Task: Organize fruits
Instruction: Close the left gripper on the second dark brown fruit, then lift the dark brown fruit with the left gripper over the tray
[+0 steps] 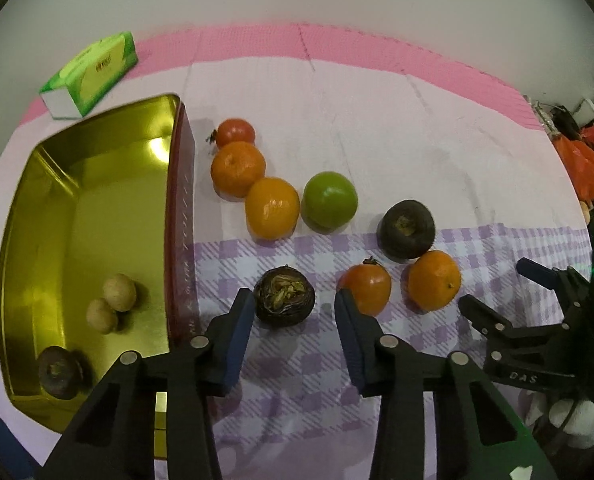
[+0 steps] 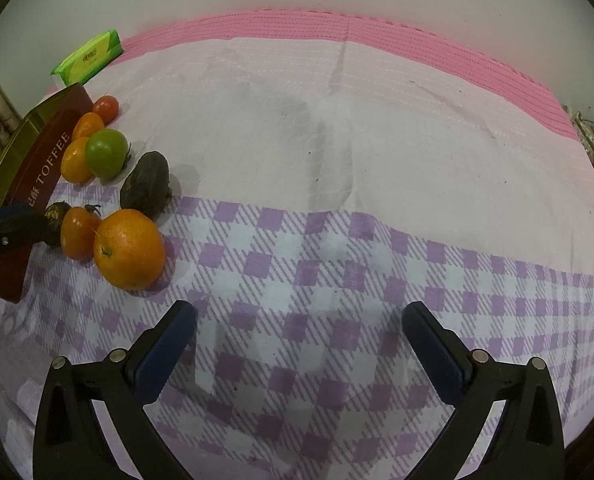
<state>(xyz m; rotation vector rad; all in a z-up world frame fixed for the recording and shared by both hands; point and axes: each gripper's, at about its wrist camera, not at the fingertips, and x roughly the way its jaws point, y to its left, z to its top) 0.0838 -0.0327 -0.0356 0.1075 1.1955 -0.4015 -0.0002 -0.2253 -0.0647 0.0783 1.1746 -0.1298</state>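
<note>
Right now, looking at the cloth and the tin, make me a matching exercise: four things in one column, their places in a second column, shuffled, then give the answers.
Things
1. green tomato
2. two pale round nuts
3. green tissue pack
4. left gripper

Places
A. inside the gold tin
B. beyond the tin, on the pink mat
C. on the cloth, right of an orange
D. jaws either side of the dark fruit beside the tin

Pairs: 1-C, 2-A, 3-B, 4-D
</note>
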